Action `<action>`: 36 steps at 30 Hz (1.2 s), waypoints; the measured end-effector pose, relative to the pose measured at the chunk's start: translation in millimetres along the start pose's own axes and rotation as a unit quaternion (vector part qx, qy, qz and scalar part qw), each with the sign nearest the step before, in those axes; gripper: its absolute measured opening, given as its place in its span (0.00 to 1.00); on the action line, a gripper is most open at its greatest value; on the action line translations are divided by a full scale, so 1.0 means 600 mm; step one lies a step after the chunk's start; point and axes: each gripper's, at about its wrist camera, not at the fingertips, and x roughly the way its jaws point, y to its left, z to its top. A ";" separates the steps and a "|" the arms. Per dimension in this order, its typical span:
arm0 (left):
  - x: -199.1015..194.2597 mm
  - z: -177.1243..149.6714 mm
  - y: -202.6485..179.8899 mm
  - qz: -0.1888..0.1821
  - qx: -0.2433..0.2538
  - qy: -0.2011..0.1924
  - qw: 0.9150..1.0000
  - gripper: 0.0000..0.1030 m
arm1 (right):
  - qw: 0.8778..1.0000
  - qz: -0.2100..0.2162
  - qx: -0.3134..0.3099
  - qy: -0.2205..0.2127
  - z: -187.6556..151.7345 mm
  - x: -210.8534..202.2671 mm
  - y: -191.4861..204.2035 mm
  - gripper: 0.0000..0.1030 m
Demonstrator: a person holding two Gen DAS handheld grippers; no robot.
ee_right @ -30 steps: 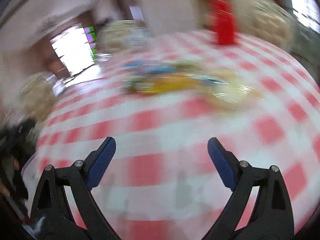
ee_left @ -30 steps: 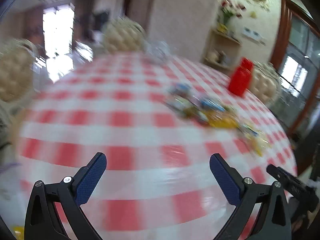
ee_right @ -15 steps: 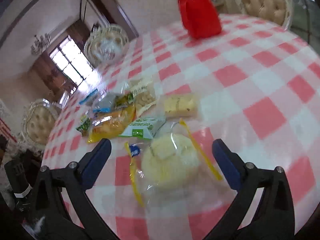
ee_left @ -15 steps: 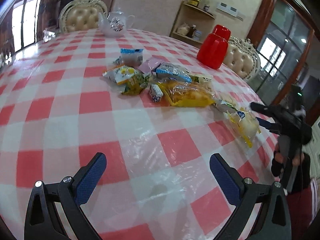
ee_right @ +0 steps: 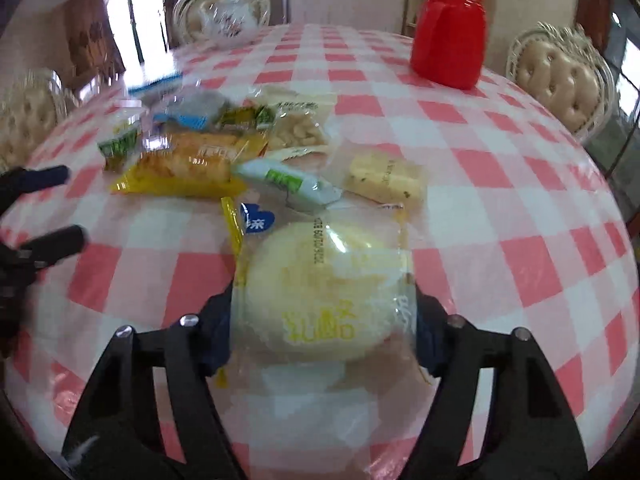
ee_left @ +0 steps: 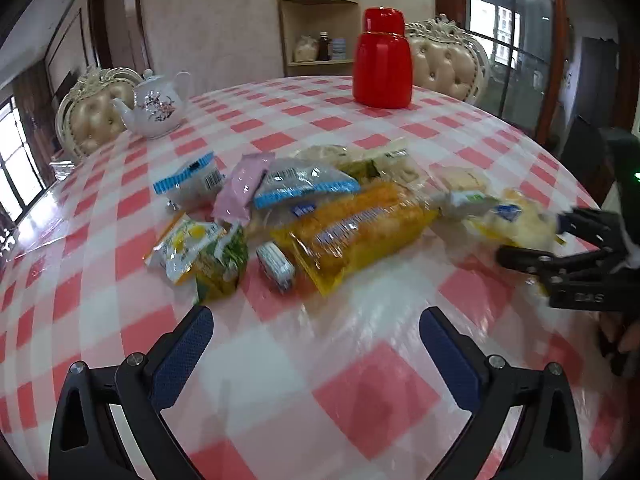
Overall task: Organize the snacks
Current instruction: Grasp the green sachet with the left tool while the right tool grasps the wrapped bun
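A pile of snack packets lies mid-table: a long yellow packet (ee_left: 352, 228), a pink one (ee_left: 240, 184), a blue-and-white one (ee_left: 188, 180), a small green-and-white one (ee_right: 288, 180) and a square cake (ee_right: 384, 178). A round pale bun in a clear wrapper (ee_right: 324, 292) sits nearest me, between the fingers of my right gripper (ee_right: 324, 312). Its jaws are closing and the pads meet the wrapper's two sides. My left gripper (ee_left: 314, 314) hangs open over bare tablecloth just short of the pile, nothing between its fingers. In the left wrist view the right gripper (ee_left: 536, 236) shows at the bun (ee_left: 520, 224).
A red lidded jar (ee_left: 382, 64) stands at the far side of the checked round table (ee_left: 360, 380), a white teapot (ee_left: 154, 110) at the far left. Padded chairs (ee_left: 444, 64) ring the table. A corner shelf is behind.
Both grippers have moved in toward the pile. The right gripper has come down around the bun and narrowed from wide open onto its wrapper. The left gripper stays open.
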 end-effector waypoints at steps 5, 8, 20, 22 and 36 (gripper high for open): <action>-0.023 -0.015 0.093 -0.012 -0.115 -0.032 0.993 1.00 | 0.996 0.055 0.070 -0.024 -0.001 -0.019 -0.036 0.69; -0.024 -0.023 0.153 -0.007 -0.169 -0.033 0.985 1.00 | 0.991 0.094 0.080 -0.043 -0.002 -0.037 -0.024 0.69; 0.063 0.024 0.102 0.019 -0.072 0.009 0.997 0.54 | 0.990 0.136 -0.001 -0.034 -0.031 -0.047 0.106 0.69; 0.071 0.029 0.104 0.011 -0.068 0.011 0.998 0.49 | 0.990 0.139 -0.005 -0.032 -0.031 -0.045 0.110 0.69; 0.102 0.040 0.105 -0.013 -0.055 0.042 0.997 0.33 | 0.989 0.150 0.005 -0.018 -0.032 -0.033 0.104 0.69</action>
